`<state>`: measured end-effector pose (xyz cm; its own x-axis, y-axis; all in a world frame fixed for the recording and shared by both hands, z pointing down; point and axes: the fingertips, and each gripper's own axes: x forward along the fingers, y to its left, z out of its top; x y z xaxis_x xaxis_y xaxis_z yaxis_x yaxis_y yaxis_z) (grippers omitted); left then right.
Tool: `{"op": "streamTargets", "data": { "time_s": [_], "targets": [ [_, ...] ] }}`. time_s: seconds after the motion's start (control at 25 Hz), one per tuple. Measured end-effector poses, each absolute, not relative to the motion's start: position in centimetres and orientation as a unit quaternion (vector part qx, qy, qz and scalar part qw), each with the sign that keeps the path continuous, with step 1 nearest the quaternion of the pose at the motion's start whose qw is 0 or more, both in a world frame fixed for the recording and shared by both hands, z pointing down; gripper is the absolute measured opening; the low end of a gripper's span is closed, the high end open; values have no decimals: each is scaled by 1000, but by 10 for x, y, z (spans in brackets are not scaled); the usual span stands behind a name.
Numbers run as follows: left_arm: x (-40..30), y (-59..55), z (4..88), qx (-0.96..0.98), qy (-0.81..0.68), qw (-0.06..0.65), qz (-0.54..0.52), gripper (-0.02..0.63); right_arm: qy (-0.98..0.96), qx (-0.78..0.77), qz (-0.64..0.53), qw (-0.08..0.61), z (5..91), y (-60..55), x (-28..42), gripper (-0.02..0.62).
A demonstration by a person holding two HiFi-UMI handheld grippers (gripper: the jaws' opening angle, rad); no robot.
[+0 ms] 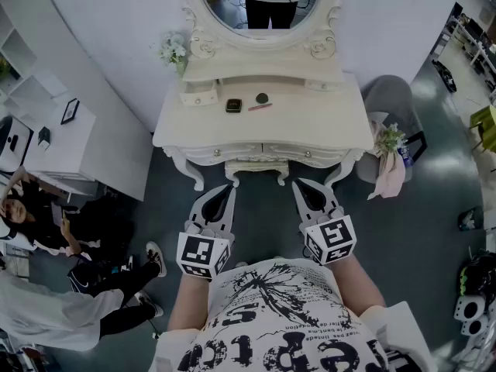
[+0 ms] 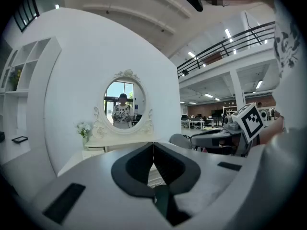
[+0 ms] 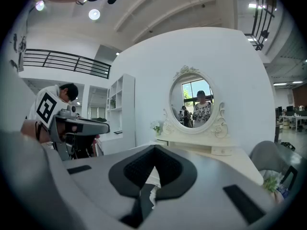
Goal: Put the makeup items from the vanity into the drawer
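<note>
3 makeup items lay on the vanity (image 1: pixel 333 122), well ahead of your grippers: a dark square case (image 1: pixel 233 105), a dark round case (image 1: pixel 262 98) just behind it to the right, and a pink stick (image 1: pixel 260 107) lying flat just beside the square case on its right. All 3 sat near the middle of the top, in front of the raised shelf under the oval mirror (image 1: pixel 263 2). The 2 front drawers (image 1: pixel 225 153) below the top looked shut. A small drawer (image 1: pixel 200 95) at the shelf's left end seemed to stand a little forward of the shelf face.

You held your left gripper (image 1: pixel 229 189) and right gripper (image 1: pixel 299 184) low and side by side, both pointing at the vanity and stopping short of its front edge, above the dark floor. Neither touched the vanity or any item. In the left gripper view the fingers met tip to tip with nothing between them. In the right gripper view the fingers were likewise pressed together and empty. Each gripper carried its marker cube close to your wrist.

White flowers (image 1: pixel 172 50) stood at the shelf's left end, beside the mirror frame. A grey chair (image 1: pixel 391 99) stood just right of the vanity, with a pink cloth (image 1: pixel 390 177) hanging at its front. The mirror showed a standing person in a printed shirt. At your left, beside a white shelf unit (image 1: pixel 46 146), another person (image 1: pixel 54 223) sat low with legs stretched toward you.
</note>
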<state>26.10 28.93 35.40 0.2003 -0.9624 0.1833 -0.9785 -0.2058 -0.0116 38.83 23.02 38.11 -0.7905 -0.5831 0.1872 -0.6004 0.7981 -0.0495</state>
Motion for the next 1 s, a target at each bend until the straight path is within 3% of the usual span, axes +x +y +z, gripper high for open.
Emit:
{"op": "streamTargets", "data": {
  "time_s": [0.68,1.0],
  "targets": [
    [265,280,379,752,-652,78,61,20,-949,291,83,88,404,205,395,17],
    [218,253,397,743,-660,94,61,20,-946,291,92,105,425,172,355,18]
  ]
}}
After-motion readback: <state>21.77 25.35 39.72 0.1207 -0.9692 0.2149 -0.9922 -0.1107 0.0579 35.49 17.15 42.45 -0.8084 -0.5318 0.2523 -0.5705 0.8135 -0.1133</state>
